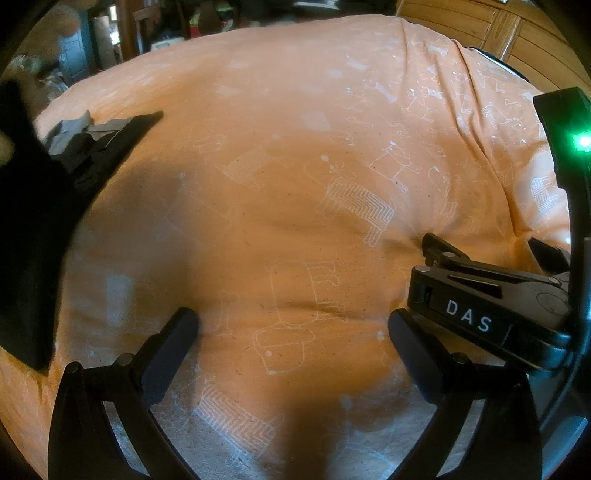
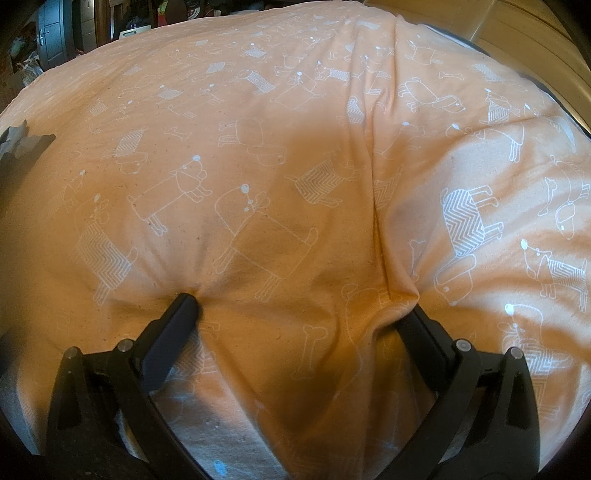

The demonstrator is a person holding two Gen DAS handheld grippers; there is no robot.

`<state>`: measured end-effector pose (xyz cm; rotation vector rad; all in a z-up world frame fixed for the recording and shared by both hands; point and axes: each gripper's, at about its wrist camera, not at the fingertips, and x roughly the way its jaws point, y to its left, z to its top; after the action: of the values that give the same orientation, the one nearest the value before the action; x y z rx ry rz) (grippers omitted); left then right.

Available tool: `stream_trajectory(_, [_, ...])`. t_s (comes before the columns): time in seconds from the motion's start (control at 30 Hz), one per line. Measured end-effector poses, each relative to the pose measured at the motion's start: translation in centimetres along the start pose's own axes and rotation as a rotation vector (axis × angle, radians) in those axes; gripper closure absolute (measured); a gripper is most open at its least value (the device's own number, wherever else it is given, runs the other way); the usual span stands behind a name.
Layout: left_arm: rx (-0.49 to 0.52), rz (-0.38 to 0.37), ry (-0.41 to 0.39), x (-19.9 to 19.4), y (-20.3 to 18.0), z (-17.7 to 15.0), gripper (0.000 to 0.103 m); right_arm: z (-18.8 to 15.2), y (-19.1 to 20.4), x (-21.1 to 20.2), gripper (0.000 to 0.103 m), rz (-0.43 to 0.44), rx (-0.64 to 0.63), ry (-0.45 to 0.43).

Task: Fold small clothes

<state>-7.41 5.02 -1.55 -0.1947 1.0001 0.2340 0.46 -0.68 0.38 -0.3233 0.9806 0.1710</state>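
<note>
A small heap of black and grey clothes [image 1: 96, 144] lies at the left edge of the orange bed sheet [image 1: 280, 155], and shows as a sliver in the right wrist view [image 2: 22, 144]. My left gripper [image 1: 293, 321] hovers open over bare sheet, with nothing between its fingers. The black body of the right gripper, marked DAS [image 1: 480, 310], sits just to its right. My right gripper [image 2: 299, 306] is open, both fingertips pressed into the sheet, which bulges and creases between them. No garment lies between either pair of fingers.
The sheet, printed with white dogs, covers a soft bed [image 2: 461, 155] with a long crease running down it. A big black blurred shape [image 1: 29, 229] fills the left edge close to the lens. Wooden furniture [image 1: 498, 33] stands behind at right, room clutter [image 1: 92, 44] at left.
</note>
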Motion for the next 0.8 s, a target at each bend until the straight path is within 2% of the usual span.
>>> stream_trajectory(0.8, [0.002,0.006,0.007,0.03,0.05,0.04,0.000,-0.02,-0.03,0.00,0.000,0.001,0.001,0.000])
